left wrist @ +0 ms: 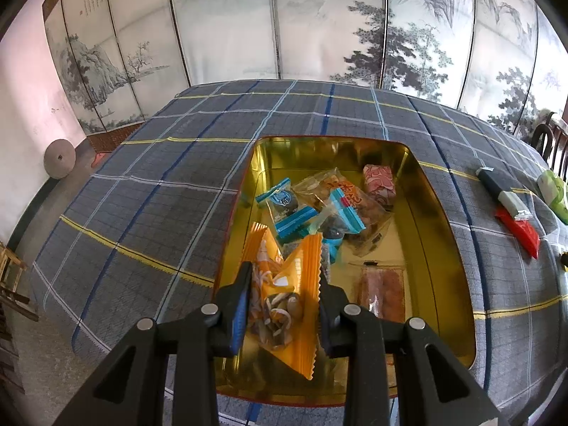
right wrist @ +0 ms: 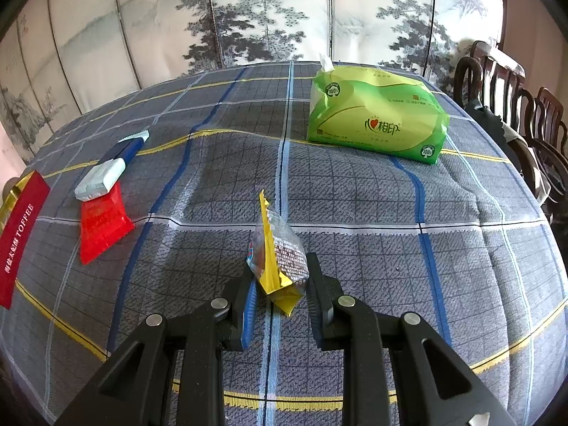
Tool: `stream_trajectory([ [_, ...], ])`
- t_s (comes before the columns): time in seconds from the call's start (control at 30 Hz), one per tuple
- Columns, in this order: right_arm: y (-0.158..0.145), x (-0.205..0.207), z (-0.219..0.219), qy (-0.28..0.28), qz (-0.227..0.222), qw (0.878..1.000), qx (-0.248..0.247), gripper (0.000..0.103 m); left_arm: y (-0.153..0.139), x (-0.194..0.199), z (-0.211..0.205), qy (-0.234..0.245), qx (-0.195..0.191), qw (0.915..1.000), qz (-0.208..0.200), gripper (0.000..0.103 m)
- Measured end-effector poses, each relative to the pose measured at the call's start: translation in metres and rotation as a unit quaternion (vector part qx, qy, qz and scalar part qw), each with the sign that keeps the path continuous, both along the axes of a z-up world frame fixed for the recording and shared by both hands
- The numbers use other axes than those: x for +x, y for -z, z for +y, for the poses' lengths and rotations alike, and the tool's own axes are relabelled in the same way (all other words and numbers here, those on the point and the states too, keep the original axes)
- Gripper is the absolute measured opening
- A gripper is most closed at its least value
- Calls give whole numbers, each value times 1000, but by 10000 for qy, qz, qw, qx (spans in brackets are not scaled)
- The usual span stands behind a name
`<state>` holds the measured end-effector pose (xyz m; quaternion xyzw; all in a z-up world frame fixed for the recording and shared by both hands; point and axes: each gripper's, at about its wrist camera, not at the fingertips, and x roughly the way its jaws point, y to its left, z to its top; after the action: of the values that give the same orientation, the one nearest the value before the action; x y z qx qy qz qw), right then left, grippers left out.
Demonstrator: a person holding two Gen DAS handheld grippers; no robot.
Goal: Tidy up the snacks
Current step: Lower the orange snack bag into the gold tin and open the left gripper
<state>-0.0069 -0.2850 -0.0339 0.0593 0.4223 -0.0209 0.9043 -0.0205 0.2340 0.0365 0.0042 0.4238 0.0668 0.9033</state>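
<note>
Plaid tablecloth covers the table; painted folding screen stands behind.

Left gripper: both fingers clamped on one orange snack packet. The packet sits between the pads, long axis running away from the gripper, far crimped end pointing toward the tin's far wall. It hangs over the near part of one open gold tin.

In the tin, counted: two blue-ended packets, one clear packet with orange print, one pink wrapped piece, one flat pinkish packet.

Right gripper: fingers pinched on one clear-and-yellow packet, held on edge, long axis pointing away and up, yellow seam toward the left pad.

On the cloth to the left, well apart: one red packet, one pale packet, one dark blue packet, touching in a row. Far right: one green tissue pack.
</note>
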Motion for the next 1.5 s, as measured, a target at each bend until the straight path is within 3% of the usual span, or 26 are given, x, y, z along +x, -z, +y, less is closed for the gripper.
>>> stream_trajectory([
  [1.07, -1, 2, 3, -14, 22, 9999, -101, 23, 13, 9, 6, 29, 15, 10000, -9, 32],
  [1.5, -2, 2, 5, -12, 25, 9999, -116, 23, 13, 9, 4, 55, 216, 9997, -126, 34],
])
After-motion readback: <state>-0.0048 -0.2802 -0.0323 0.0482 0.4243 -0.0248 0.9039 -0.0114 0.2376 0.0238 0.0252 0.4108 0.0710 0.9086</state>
